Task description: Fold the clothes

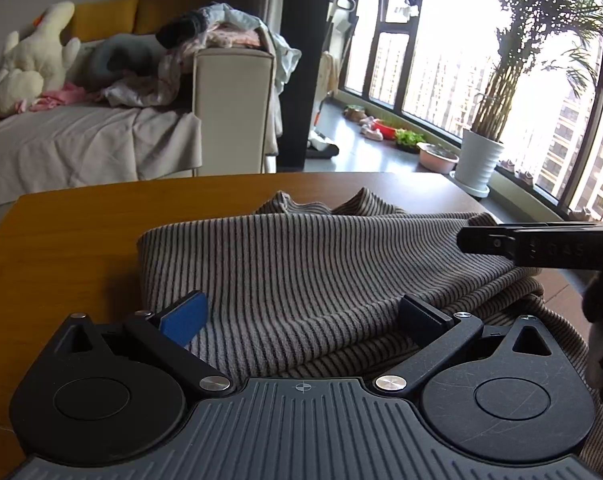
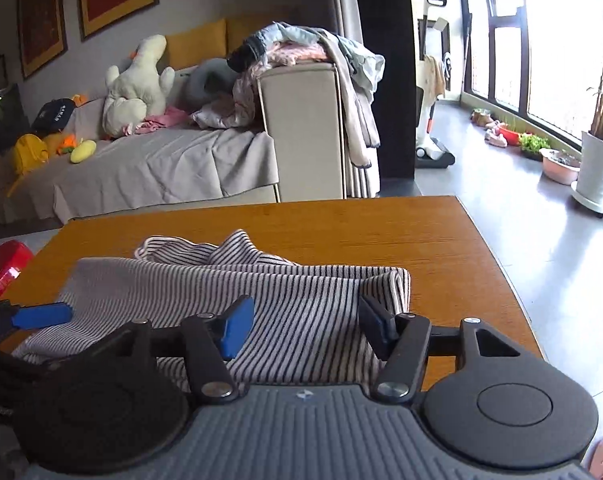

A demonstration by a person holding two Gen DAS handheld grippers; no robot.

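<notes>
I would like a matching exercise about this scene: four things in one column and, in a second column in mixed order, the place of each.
Things:
1. striped garment
2. white plush toy
3. pile of clothes
4. white plant pot

Places:
A. on the floor by the window
B. on the sofa seat
C. on the wooden table
D. on top of the sofa armrest

Pairs: 1-C, 2-B, 3-D, 4-A
</notes>
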